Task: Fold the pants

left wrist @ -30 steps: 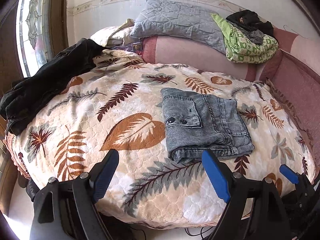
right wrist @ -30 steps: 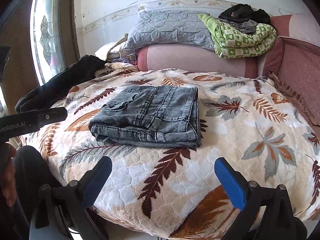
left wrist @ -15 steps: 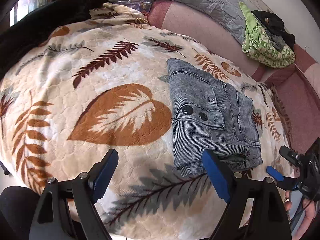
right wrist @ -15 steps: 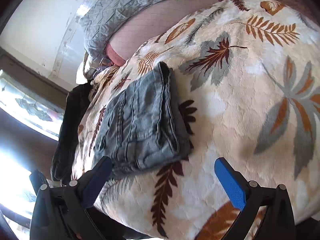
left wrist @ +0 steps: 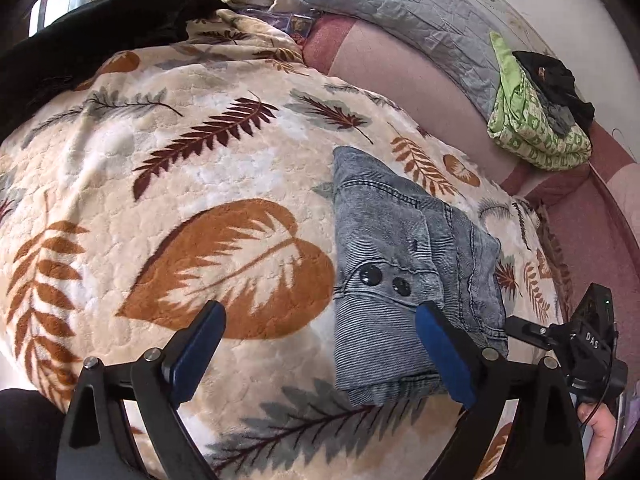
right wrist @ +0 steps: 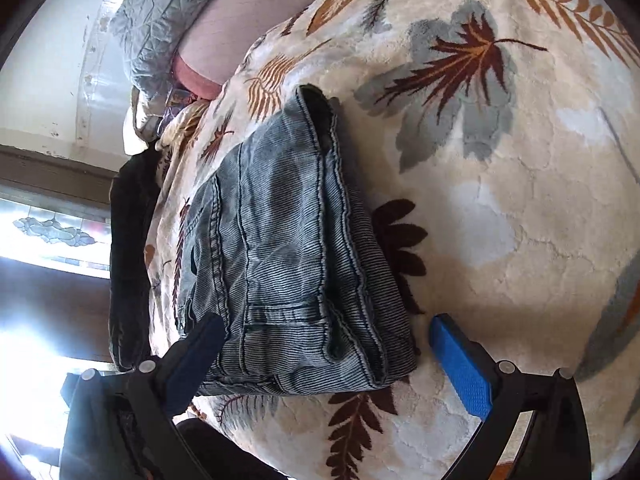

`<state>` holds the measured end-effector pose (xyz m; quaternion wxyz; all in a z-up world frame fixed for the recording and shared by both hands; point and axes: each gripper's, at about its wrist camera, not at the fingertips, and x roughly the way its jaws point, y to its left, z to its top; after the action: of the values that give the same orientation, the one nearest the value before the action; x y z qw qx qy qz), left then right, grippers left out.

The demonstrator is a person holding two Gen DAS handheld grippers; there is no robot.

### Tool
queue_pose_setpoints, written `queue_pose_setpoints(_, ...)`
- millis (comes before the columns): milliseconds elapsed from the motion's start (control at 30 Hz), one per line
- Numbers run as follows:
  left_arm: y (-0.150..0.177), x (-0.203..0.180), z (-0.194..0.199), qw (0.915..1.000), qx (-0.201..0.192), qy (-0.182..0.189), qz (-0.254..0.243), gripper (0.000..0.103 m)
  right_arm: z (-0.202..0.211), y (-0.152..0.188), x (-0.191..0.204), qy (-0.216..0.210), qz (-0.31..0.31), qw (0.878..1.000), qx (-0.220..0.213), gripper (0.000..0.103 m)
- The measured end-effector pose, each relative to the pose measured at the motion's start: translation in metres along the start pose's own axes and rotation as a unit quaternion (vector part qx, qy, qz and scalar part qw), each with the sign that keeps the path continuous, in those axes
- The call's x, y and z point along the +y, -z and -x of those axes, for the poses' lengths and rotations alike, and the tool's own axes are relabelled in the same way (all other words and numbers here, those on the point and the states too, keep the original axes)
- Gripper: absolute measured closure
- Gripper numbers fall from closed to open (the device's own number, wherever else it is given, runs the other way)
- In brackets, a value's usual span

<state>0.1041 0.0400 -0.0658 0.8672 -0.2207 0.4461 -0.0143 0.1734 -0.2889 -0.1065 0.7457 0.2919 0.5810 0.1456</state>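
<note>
Lying folded on blanket, pants between spread right fingers; left fingers released.

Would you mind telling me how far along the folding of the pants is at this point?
Done: the gray denim pants lie as a compact stack of layers on the leaf-print blanket. In hand: nothing; the left hand-held gripper and the right hand-held gripper are both open at the near edge of the stack. Left: perhaps a final fold or tidy-up; the loose hems at the near edge look slightly uneven.
</note>
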Motion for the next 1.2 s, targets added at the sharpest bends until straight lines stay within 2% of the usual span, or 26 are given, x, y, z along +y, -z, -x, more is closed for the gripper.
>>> queue_pose_setpoints(67,0.001,-0.012,-0.023,0.9989,0.044,-0.003,-0.017,0.007,-0.004,-0.001,0.002,0.019,-0.004,1.0,0.002,0.008)
queue_pose_setpoints(133,0.005,-0.019,-0.034,0.9977,0.059,-0.007,-0.034,0.014,-0.003,-0.002,0.006,0.036,0.004,0.999,0.006,0.039)
queue_pose_setpoints(167,0.007,-0.025,-0.034,0.9968,0.06,-0.001,-0.054,0.034,-0.002,0.0,0.006,0.039,0.008,0.999,0.013,0.066)
queue_pose_setpoints(200,0.007,-0.032,-0.032,0.9952,0.062,0.008,-0.075,0.051,-0.001,0.003,0.008,0.038,0.015,0.999,0.015,0.072)
queue_pose_setpoints(267,0.007,-0.044,-0.023,0.9922,0.055,-0.011,-0.111,0.054,0.006,0.014,0.017,0.041,0.038,0.998,0.007,0.078)
queue_pose_setpoints(400,0.0,-0.039,-0.005,0.9904,0.05,-0.009,-0.129,0.056,0.022,0.034,0.028,0.024,0.054,0.998,-0.012,0.079)
queue_pose_setpoints(467,0.007,-0.038,-0.015,0.9874,0.076,-0.014,-0.138,0.055,0.017,0.035,0.023,0.041,0.059,0.997,-0.015,0.079)
queue_pose_setpoints(533,0.015,-0.037,-0.017,0.9869,0.068,-0.027,-0.144,0.051,0.004,0.033,0.011,0.053,0.045,0.998,-0.003,0.071)
queue_pose_setpoints(633,0.009,-0.033,-0.004,0.9918,0.067,-0.02,-0.107,0.04,0.015,0.033,0.014,0.053,0.054,0.997,-0.014,0.056)
queue_pose_setpoints(667,0.006,-0.033,0.004,0.993,0.053,-0.023,-0.103,0.04,0.023,0.033,0.018,0.063,0.064,0.996,-0.028,0.045)
queue_pose_setpoints(700,0.004,-0.036,0.014,0.9932,0.031,-0.028,-0.109,0.04,0.035,0.033,0.024,0.069,0.073,0.994,-0.05,0.041)
queue_pose_setpoints(733,0.003,-0.039,0.025,0.9923,0.007,-0.029,-0.12,0.039,0.048,0.033,0.029,0.066,0.078,0.992,-0.073,0.041)
queue_pose_setpoints(800,0.005,-0.046,0.042,0.9895,-0.036,-0.027,-0.138,0.028,0.066,0.036,0.039,0.039,0.083,0.99,-0.105,0.038)
queue_pose_setpoints(867,0.011,-0.051,0.042,0.9851,-0.057,-0.046,-0.156,0.027,0.068,0.04,0.047,0.023,0.087,0.99,-0.108,0.037)
queue_pose_setpoints(933,0.016,-0.051,0.023,0.9822,-0.034,-0.076,-0.169,0.027,0.054,0.049,0.051,0.053,0.109,0.988,-0.101,0.037)
queue_pose_setpoints(1000,0.024,-0.047,-0.001,0.9794,0.006,-0.102,-0.175,0.026,0.026,0.057,0.051,0.129,0.14,0.979,-0.077,0.037)
queue_pose_setpoints(1033,0.027,-0.045,-0.006,0.979,0.009,-0.1,-0.177,0.026,0.01,0.062,0.048,0.163,0.155,0.973,-0.056,0.037)
queue_pose_setpoints(1067,0.028,-0.045,-0.002,0.979,0.001,-0.098,-0.178,0.026,0.003,0.064,0.045,0.172,0.161,0.971,-0.05,0.037)
queue_pose_setpoints(1133,0.026,-0.049,0.018,0.9789,-0.026,-0.094,-0.18,0.027,0.017,0.068,0.05,0.169,0.166,0.968,-0.078,0.037)
queue_pose_setpoints(1200,0.024,-0.054,0.039,0.9773,-0.056,-0.094,-0.182,0.027,0.041,0.074,0.061,0.173,0.18,0.961,-0.121,0.037)
